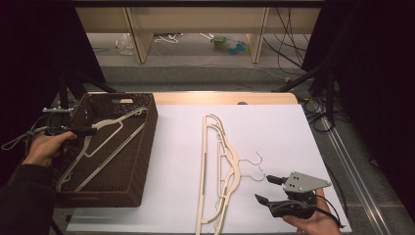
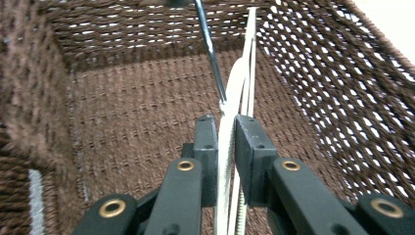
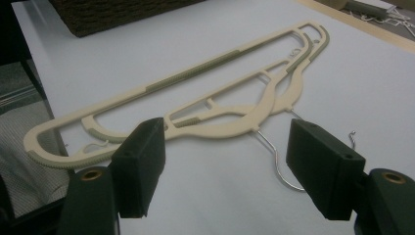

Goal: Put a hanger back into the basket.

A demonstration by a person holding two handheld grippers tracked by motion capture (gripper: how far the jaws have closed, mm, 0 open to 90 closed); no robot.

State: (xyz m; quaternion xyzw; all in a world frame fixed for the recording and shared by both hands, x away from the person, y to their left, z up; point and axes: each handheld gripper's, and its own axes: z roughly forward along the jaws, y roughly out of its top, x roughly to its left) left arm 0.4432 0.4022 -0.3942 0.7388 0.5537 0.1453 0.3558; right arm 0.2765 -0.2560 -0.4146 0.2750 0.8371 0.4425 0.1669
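Hanger point(image 1: 105, 142) being lowered into basket point(image 1: 147, 147)
It is being gripped loosely by the left gripper point(image 2: 226, 132); slipping and snagging on the weave are being risked while the right gripper point(image 3: 225, 161) is being held wide open, empty.

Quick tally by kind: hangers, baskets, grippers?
Hangers: 3, one in the basket, two stacked on the table
Wicker basket: 1
Grippers: 2, left gripper, right gripper
Total: 6
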